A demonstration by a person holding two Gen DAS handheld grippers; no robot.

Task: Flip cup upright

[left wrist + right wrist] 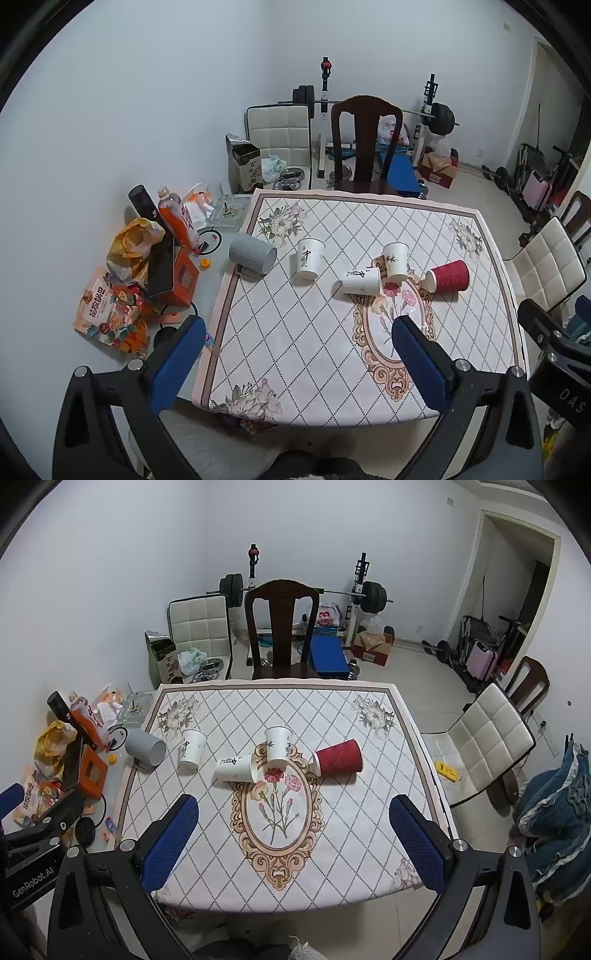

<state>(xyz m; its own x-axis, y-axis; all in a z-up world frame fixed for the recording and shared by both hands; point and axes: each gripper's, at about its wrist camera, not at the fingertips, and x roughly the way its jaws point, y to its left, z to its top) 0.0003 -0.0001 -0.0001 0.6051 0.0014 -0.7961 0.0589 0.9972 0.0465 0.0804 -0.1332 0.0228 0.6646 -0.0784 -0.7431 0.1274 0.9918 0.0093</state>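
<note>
Several cups sit on the patterned tablecloth (295,332) (332,830). A grey mug (253,254) (145,746) lies on its side at the left edge. A white paper cup (309,257) (192,748) stands upright. Another white cup (361,281) (235,768) lies on its side. A third white cup (395,259) (277,746) stands upright behind it. A red ribbed cup (447,277) (338,762) lies on its side at the right. My left gripper (298,325) and right gripper (293,805) are both open and empty, held above the near part of the table.
Snack bags, a bottle and boxes (147,266) (70,753) crowd the table's left side. A dark wooden chair (364,144) (280,627) stands at the far edge. A white padded chair (487,738) stands at the right. Weight-lifting gear (303,587) is behind.
</note>
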